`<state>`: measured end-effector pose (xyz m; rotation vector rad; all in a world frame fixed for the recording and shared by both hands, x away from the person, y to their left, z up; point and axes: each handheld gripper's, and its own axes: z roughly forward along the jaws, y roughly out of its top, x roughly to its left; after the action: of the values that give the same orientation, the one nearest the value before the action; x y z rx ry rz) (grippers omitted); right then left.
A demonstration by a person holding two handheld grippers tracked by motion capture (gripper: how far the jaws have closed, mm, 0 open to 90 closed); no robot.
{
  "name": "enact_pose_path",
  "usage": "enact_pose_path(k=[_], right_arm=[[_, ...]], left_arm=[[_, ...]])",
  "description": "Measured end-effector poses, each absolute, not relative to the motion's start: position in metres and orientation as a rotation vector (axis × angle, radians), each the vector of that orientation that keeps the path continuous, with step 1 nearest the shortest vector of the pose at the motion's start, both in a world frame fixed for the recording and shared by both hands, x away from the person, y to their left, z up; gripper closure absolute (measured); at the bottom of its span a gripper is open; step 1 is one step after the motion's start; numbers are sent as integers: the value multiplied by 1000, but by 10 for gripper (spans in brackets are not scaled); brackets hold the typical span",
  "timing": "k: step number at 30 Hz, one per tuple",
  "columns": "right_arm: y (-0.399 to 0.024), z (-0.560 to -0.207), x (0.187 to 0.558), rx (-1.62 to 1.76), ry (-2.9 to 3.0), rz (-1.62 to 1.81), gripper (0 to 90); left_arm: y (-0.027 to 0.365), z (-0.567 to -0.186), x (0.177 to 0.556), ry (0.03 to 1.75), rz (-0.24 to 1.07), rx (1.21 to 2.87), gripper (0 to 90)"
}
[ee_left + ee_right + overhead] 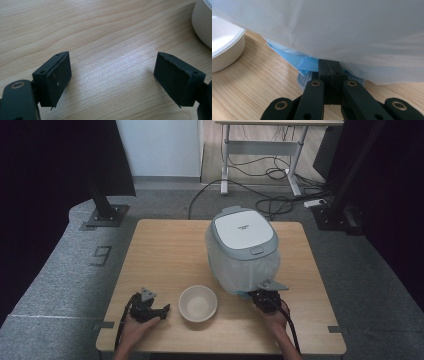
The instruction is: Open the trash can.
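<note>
Right gripper view: we note our right gripper (329, 65) clamped shut at the blue edge beneath the bagged rice cooker (243, 251) by the bowl (198, 303), left gripper (112, 80) wide; pull gently, avoiding tearing.

The left claw (162, 310) lies low on its side in the left hand (134, 327), jaws wide apart. The right claw (329, 67) points forward from the right hand (276, 319), jaws pressed together.
</note>
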<state>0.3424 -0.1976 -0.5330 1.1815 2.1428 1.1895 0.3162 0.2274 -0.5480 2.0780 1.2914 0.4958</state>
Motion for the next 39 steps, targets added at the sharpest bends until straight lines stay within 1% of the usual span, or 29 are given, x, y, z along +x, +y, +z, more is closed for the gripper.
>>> enact_pose_path(k=[3, 6, 13, 14, 15, 27, 39], right_arm=[[-197, -534, 342, 1179, 2142, 1185, 892], [-195, -534, 340, 1147, 2133, 1144, 859], [-197, -535, 342, 1187, 2137, 1173, 852], [-197, -535, 342, 1188, 2136, 1174, 855], [-196, -536, 341, 1188, 2103, 1146, 894], [-201, -538, 343, 1235, 2099, 1209, 896], [-198, -540, 341, 1217, 2086, 1179, 897]], left_arm=[[227, -548, 316, 1291, 496, 2079, 145], [227, -548, 316, 1290, 494, 2079, 145], [227, -548, 316, 1286, 494, 2081, 145], [227, -548, 316, 1286, 494, 2081, 145], [227, -548, 316, 1286, 493, 2081, 145], [226, -548, 316, 1283, 493, 2082, 145], [225, -548, 316, 1282, 493, 2083, 146]])
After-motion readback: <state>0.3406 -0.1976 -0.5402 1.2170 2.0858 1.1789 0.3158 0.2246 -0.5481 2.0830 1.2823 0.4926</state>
